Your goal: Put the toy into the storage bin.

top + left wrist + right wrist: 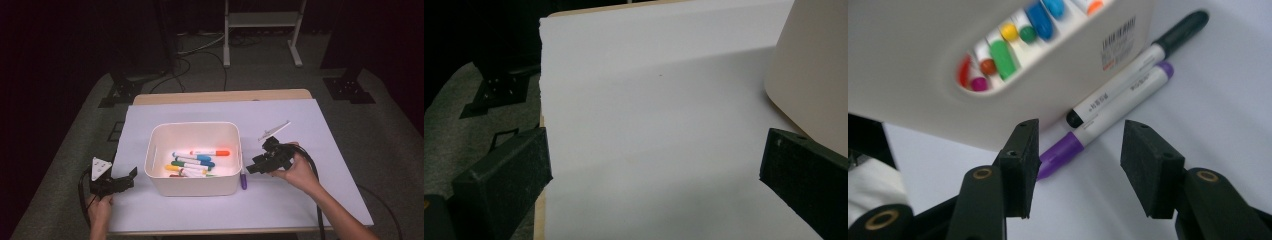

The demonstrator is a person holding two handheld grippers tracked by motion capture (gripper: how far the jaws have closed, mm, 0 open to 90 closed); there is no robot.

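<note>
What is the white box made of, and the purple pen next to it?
The white box looks like plastic: smooth, matte walls, rounded corners and a moulded handle slot. The purple pen also looks plastic: a smooth white barrel with a slight sheen and printed text, and a purple cap. It lies on the table beside the box, just ahead of the open right gripper. I can't be sure from looks alone.

Purple marker [1108,117] lies flat beside black marker [1138,65], touching

White bin [923,40] cropped top and left, marker labels [1108,95] unreadable
</note>
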